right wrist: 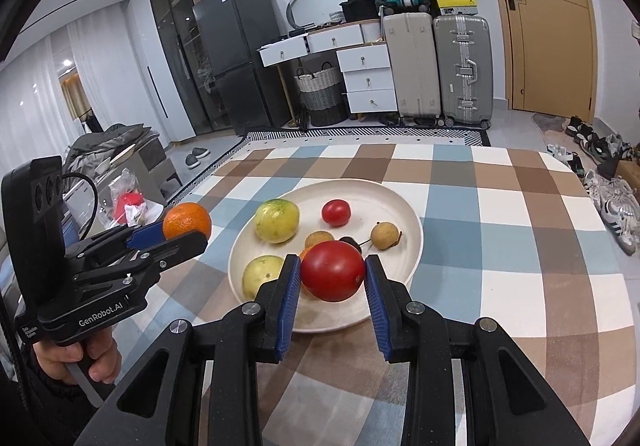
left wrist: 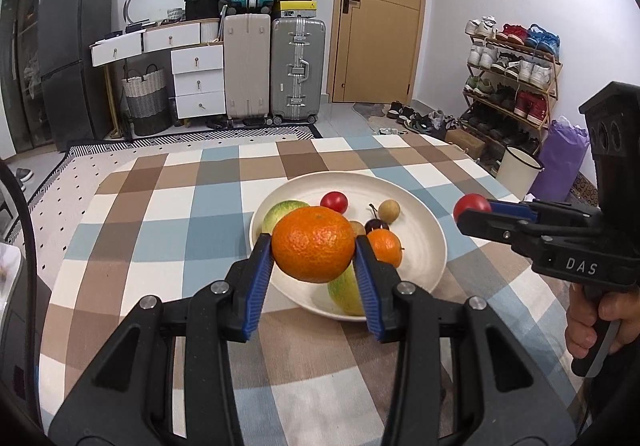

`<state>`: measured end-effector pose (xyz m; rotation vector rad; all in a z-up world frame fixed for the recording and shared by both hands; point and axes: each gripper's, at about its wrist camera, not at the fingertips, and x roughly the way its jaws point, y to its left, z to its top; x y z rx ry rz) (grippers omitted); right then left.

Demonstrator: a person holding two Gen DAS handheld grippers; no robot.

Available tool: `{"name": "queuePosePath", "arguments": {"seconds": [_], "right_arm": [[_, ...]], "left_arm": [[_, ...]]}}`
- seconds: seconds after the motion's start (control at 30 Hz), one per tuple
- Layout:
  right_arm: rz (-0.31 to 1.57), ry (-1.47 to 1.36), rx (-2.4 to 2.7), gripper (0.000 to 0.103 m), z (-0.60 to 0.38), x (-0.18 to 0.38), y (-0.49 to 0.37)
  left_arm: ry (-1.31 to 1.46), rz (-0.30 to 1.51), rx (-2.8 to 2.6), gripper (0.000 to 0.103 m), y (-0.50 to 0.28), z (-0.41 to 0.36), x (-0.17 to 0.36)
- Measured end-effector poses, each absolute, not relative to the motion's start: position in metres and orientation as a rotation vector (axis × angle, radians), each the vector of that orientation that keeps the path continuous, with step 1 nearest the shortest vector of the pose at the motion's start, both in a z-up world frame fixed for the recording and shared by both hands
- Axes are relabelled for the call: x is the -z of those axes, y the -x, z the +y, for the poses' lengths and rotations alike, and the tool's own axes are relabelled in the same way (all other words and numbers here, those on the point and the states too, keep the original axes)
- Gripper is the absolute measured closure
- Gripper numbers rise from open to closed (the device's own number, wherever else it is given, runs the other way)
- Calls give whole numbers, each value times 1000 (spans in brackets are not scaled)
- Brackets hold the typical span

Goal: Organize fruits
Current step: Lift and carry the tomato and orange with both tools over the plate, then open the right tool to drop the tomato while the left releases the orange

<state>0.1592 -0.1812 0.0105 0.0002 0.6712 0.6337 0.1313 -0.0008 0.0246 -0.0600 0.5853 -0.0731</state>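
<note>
Left gripper (left wrist: 314,258) clamped on large orange (left wrist: 314,244), held above the near rim of the white plate (right wrist: 400,205). On the plate, left to right: two green-yellow fruits (right wrist: 277,220), small orange (left wrist: 385,246), red tomato (right wrist: 336,212), two longans (right wrist: 384,235). Right gripper (right wrist: 333,274) clamped on large red tomato (right wrist: 333,270), above the plate. Checked tablecloth (right wrist: 500,246) underneath.

Both hand-held grippers: left (left wrist: 314,256), right (right wrist: 333,272), clamped, tilted downward.
</note>
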Motion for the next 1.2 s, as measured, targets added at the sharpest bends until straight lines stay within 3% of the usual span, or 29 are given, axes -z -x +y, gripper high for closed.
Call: {"name": "queuePosePath", "arguments": {"seconds": [0.73,0.83,0.9,0.97,1.03,1.13,1.2], "right_arm": [[732,7,-565,70,-171,31,-202],[719,9,-559,63,-173,28,-200],[710,4,-557,60,-175,26,-198],[705,5,-555,52,-177,23,-196],[701,8,-552,46,-179,21,-193],[693,7,-548,23,-183,19,-188],[692,1,-555,17,-186,18,-185]], "left_arm": [[46,659,66,65,-175,-6,15],[35,652,64,62,-173,-8,13],[33,649,71,52,-171,-8,11],[30,642,59,30,-166,-9,9],[32,629,61,21,-160,-9,7],[26,627,68,19,-150,-10,3],[26,626,67,18,-143,-10,1]]}}
